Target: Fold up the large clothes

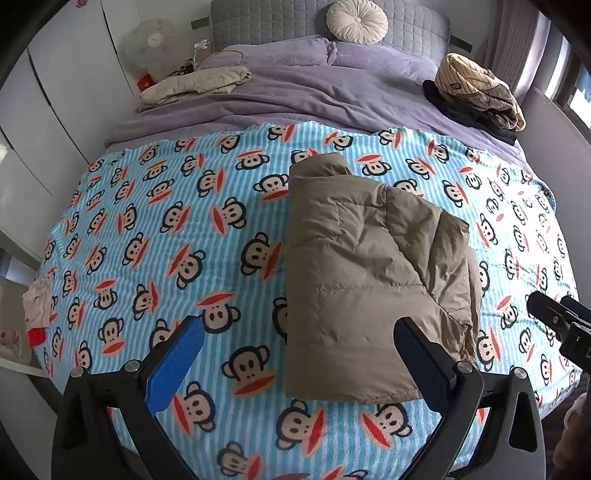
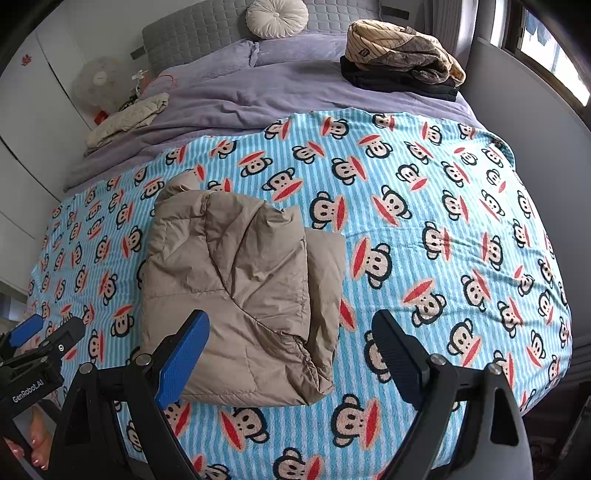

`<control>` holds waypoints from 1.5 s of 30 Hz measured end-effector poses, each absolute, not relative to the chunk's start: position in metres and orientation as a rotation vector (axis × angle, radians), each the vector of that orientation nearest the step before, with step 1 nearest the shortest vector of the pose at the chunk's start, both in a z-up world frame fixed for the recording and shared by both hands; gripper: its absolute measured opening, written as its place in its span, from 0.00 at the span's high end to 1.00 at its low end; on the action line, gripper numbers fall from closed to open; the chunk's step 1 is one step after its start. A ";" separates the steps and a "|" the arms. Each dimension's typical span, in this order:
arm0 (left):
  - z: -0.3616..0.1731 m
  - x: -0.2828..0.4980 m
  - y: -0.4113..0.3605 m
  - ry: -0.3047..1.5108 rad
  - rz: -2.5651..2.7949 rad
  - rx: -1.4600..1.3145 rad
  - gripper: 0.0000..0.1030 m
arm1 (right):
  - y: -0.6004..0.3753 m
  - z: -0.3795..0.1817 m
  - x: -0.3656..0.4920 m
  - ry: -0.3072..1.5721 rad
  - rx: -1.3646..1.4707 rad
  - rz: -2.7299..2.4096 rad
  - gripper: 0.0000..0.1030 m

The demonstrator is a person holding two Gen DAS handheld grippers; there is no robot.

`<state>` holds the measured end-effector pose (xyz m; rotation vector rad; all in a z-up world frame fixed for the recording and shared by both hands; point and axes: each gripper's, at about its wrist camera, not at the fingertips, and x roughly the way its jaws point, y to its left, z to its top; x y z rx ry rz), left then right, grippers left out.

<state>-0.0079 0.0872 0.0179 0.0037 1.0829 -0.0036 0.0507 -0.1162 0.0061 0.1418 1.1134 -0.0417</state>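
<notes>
Both tools spread wide, nothing held: left gripper (image 1: 299,341) and right gripper (image 2: 291,332) hover above the bed's near edge. Room, left to right: white wardrobe (image 1: 44,110), fan (image 1: 153,44) by the grey quilted headboard (image 1: 266,18), cream folded garment (image 1: 192,86) on the purple duvet (image 1: 295,92), round cushion (image 1: 356,20), stacked clothes (image 1: 476,92), window (image 2: 546,48). Folded tan puffer jacket (image 1: 362,266) lies mid-bed on the blue striped monkey-print blanket (image 1: 166,221).

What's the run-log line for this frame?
stage: jacket folded | tan puffer jacket on monkey-print blanket | left gripper open, empty | right gripper open, empty
</notes>
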 end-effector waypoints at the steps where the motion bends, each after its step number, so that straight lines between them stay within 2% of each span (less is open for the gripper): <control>1: 0.018 -0.008 0.087 1.082 -0.003 0.003 0.00 | -0.116 0.006 0.050 1.114 0.144 -0.044 0.11; 45: 0.015 -0.010 0.090 1.088 0.009 0.021 0.00 | -0.113 0.004 0.048 1.120 0.140 -0.042 0.11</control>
